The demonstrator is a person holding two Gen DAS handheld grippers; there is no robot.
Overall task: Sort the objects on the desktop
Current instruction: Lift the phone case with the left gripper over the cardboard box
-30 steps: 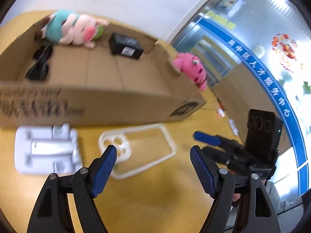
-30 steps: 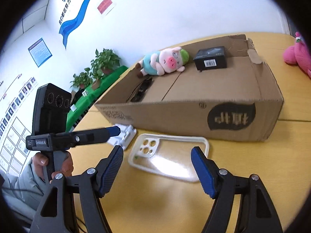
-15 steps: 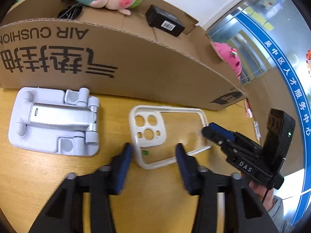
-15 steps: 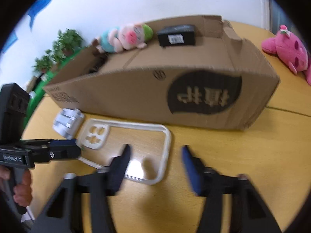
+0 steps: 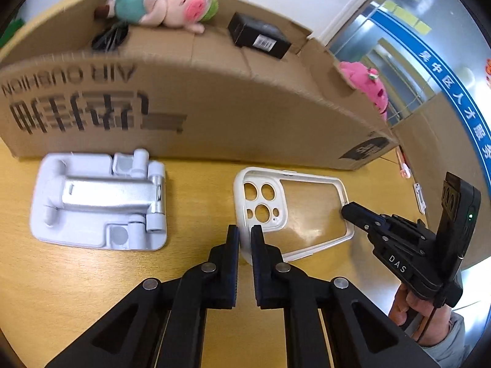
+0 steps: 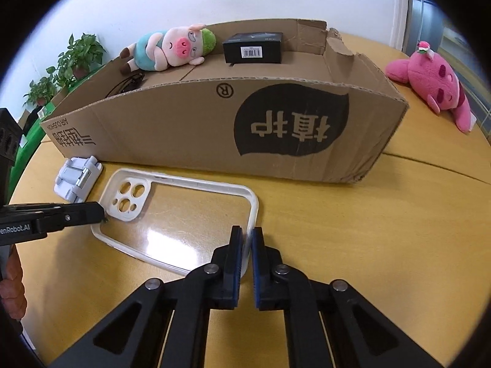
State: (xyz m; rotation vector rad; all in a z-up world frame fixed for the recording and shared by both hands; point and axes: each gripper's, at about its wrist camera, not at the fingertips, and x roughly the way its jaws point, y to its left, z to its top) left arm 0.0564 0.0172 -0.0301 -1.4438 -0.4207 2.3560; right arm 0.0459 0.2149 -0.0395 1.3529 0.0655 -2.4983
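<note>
A white phone case (image 5: 260, 196) with a clear back lies flat on the yellow table in front of a long cardboard box (image 5: 214, 116). My left gripper (image 5: 244, 230) is closing, and its blue pads pinch the rim at the case's camera end. In the right wrist view the phone case (image 6: 129, 196) stretches leftward from my right gripper (image 6: 247, 231), which is closing with the rim of the opposite end between its pads. Each gripper shows in the other's view: the right gripper (image 5: 348, 208) and the left gripper (image 6: 99, 211).
A grey folded phone stand (image 5: 98, 202) lies left of the case. Inside the box (image 6: 184, 122) are a pig plush (image 6: 172, 47), a small black carton (image 6: 251, 47) and a dark tangled item (image 6: 129, 84). A pink plush (image 6: 429, 86) lies beyond the box's right end.
Both grippers came down onto the phone case and their jaws went from wide apart to pinched on its two ends. The case stays flat on the table.
</note>
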